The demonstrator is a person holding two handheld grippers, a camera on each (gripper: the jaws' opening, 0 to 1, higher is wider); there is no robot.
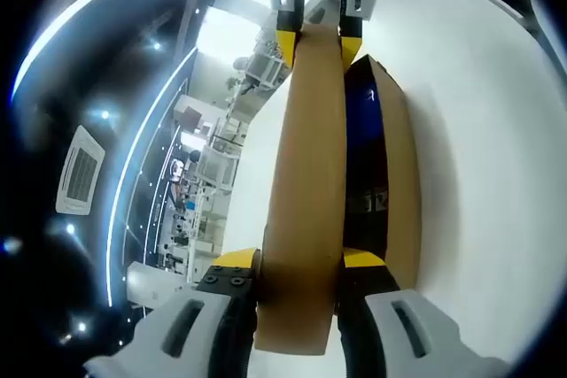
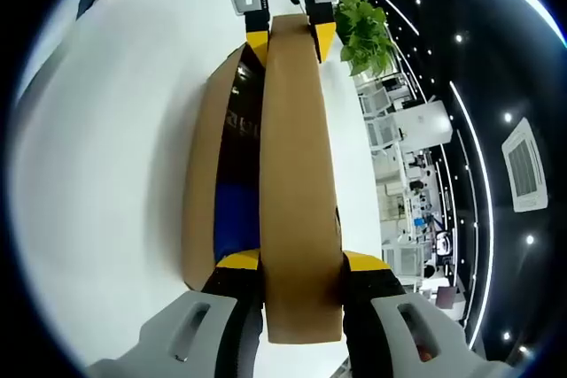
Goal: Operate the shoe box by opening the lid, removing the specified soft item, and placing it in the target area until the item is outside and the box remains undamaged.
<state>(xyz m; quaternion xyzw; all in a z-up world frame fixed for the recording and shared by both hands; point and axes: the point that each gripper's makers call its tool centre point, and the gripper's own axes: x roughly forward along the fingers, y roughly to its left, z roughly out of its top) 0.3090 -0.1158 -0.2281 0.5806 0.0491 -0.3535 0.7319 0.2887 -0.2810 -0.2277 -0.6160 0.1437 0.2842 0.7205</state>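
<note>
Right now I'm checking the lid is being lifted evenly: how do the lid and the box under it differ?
The lid is raised clear, clamped at each end by the left gripper and the right gripper; the box lies on the white table. The lid shows a plain outer face; the box gapes open, its dark inside holding something blue. Both are brown cardboard.

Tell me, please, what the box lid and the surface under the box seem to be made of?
The lid looks like plain brown cardboard: matte, uniform tan, thin flat panel. The table looks like smooth white laminate or painted board with a faint sheen; which one cannot be told.
</note>
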